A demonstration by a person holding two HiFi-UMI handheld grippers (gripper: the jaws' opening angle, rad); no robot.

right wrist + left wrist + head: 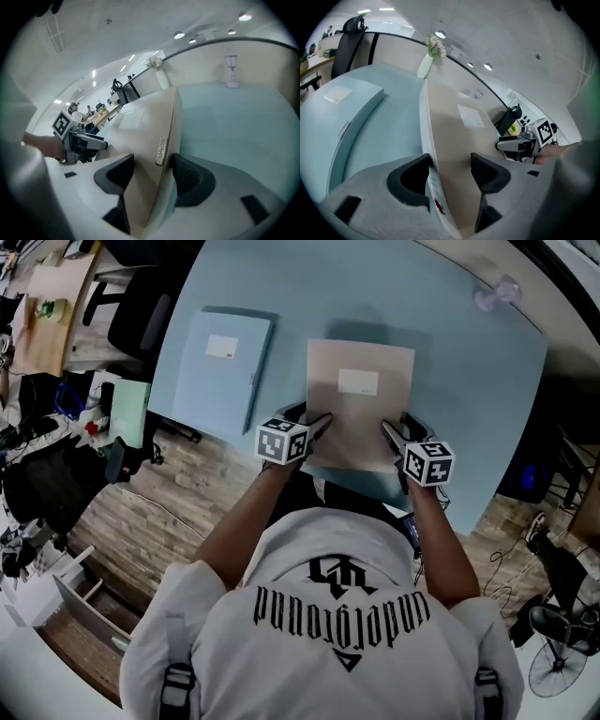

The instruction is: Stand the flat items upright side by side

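On the pale blue surface [450,352], dead centre in the head view, the beige box file [361,404] was lying flat, label up, with a blue box file [220,371] flat beside it at about its 9 o'clock, the two close but not touching. The left gripper [317,425] sat at the beige one's 7 o'clock corner and the right gripper [394,437] at its 5 o'clock corner. Both had their jaws spread, each straddling a long side edge: one jaw over the top face, the other down the side wall. Neither looked properly clamped, more like hugging the edge. My read is that this thing is stiff and boxy, so it should tip up as one piece without flopping. It's probably light if empty, though I couldn't tell what was inside. The covers looked smooth, so slipping would be my worry. I'd grip both side edges near those corners, squeeze evenly and hinge it up on its far edge. The blue one hadn't been stood up either.
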